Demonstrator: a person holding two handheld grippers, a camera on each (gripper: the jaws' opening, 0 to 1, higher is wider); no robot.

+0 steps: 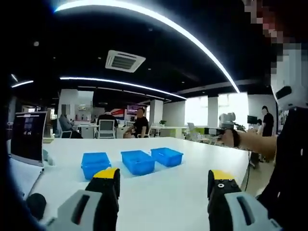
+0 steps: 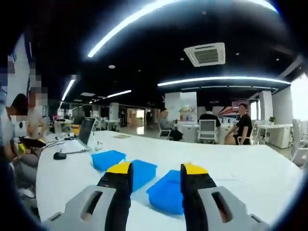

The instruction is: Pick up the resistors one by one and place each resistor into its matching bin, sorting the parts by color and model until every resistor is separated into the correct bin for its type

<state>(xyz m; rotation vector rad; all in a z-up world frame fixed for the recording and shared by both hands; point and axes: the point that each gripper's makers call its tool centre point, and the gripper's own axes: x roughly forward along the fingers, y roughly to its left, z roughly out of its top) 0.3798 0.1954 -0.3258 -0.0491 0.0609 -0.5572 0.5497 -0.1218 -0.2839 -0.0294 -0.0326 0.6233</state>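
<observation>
Tongs left point(image 1: 163, 180): spread, holding nothing
Tongs right point(image 2: 156, 175): spread, holding nothing
Blue bins point(image 1: 137, 161): three on white table point(image 1: 168, 197)

Both grippers point(image 1: 165, 179) point(image 2: 157, 172): grey bodies, black jaws w/ yellow tips.

three blue bins point(image 2: 168, 192) on white table point(image 2: 250, 168) beyond parted right gripper point(image 2: 156, 180)
</observation>
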